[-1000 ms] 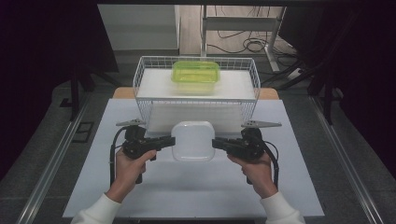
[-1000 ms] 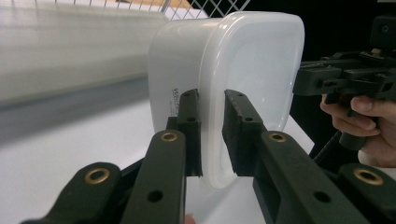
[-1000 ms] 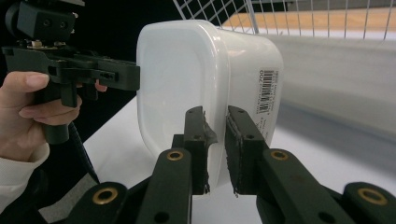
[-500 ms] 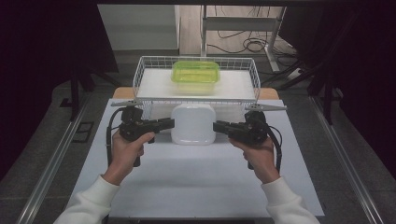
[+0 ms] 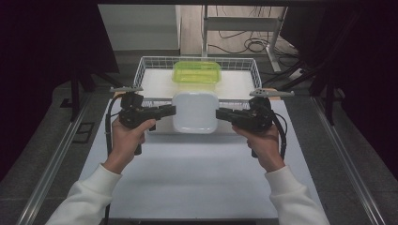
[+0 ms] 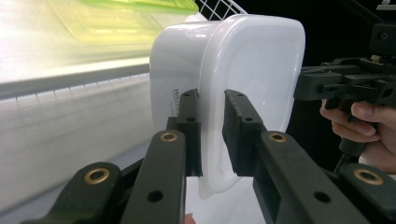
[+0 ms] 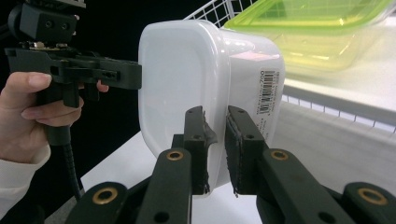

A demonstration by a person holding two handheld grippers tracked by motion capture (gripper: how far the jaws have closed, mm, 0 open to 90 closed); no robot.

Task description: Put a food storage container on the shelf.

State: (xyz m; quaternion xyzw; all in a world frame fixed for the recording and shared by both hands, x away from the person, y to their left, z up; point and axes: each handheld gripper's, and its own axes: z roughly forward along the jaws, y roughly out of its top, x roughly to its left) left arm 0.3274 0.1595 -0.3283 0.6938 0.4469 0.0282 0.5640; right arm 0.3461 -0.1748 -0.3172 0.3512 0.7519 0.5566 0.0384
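Glossy white plastic container (image 5: 195, 111); basket (image 5: 150, 63) probably wire.

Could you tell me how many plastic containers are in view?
2: the white container is held between the left gripper and right gripper by the wire basket's front edge; the green container sits inside it.

A barcode sticker (image 7: 268, 92) with unreadably small digits sits on the white container's (image 7: 196, 79) side wall.

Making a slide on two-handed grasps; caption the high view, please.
Left gripper and right gripper pinch a white container by opposite rims before a wire basket.
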